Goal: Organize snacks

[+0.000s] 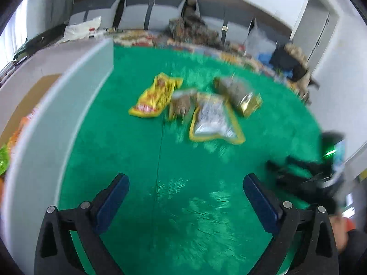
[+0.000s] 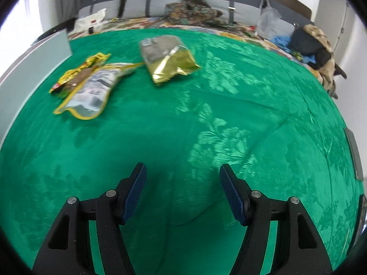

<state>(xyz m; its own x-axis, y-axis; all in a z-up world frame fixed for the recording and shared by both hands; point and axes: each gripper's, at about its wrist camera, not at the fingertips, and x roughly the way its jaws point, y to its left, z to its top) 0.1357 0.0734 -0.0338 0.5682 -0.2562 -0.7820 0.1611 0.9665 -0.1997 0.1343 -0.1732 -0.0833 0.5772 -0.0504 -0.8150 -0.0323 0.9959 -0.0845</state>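
Observation:
Several snack packets lie on a green cloth. A yellow packet, a brown packet, a clear packet with a yellow rim and a gold-ended bag sit together, far ahead of my left gripper, which is open and empty. In the right wrist view the yellow packet, the yellow-rimmed clear packet and the gold-ended bag lie far ahead to the left. My right gripper is open and empty above the cloth.
A white box stands at the left edge, with orange and green packets inside. Its wall also shows in the right wrist view. The other gripper, dark and blurred, is at the right. Cluttered bedding lies beyond the cloth.

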